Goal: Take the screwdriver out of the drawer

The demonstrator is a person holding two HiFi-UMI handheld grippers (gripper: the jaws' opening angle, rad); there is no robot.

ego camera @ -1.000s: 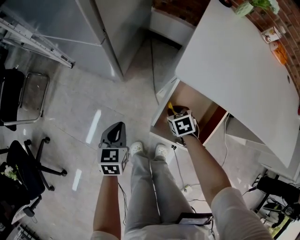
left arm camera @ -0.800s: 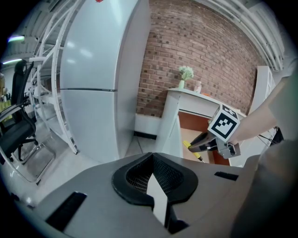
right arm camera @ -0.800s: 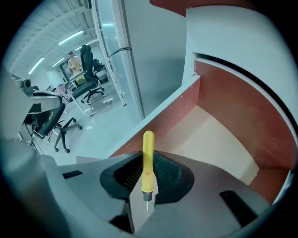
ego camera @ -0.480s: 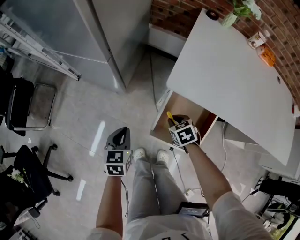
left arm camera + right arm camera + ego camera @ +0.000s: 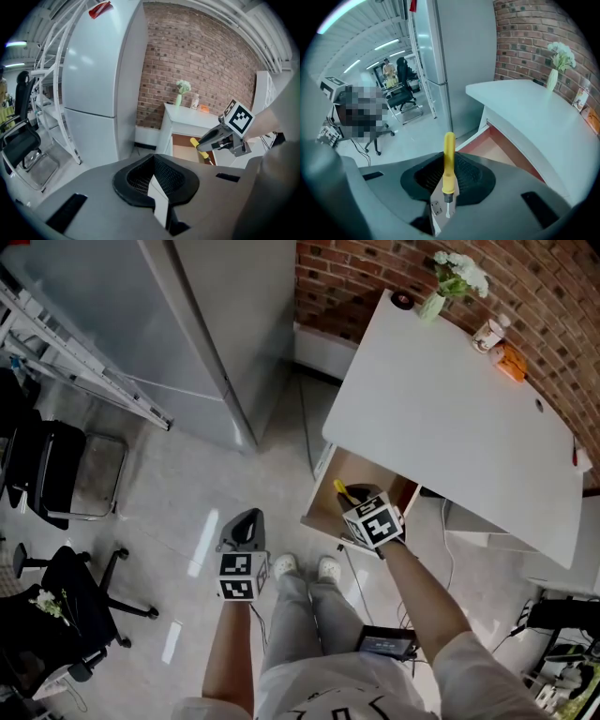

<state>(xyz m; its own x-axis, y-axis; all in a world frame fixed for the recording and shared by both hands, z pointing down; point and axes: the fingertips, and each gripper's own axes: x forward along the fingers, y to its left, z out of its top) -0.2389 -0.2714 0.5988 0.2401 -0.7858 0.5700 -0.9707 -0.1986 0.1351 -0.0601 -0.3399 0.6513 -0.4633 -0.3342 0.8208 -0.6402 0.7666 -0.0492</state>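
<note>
My right gripper (image 5: 352, 499) is shut on a yellow-handled screwdriver (image 5: 448, 161), whose handle sticks out past the jaws. In the head view the screwdriver (image 5: 343, 490) is held above the open wooden drawer (image 5: 330, 495) under the white desk (image 5: 450, 418). From the left gripper view the right gripper (image 5: 206, 142) and the screwdriver (image 5: 198, 147) appear in front of the drawer (image 5: 183, 141). My left gripper (image 5: 246, 527) hangs over the floor to the left of my legs, shut with nothing in it; its jaws (image 5: 157, 197) meet with no gap.
A tall grey cabinet (image 5: 192, 324) stands left of the desk, with a ladder (image 5: 75, 352) and office chairs (image 5: 56, 596) further left. A vase of flowers (image 5: 445, 282) and small items sit on the desk by the brick wall (image 5: 525, 296). Cables (image 5: 361, 582) run across the floor.
The head view has pulled back and up, showing more desk and wall. My right gripper with the screwdriver has risen slightly from the drawer. The left gripper stays low.
</note>
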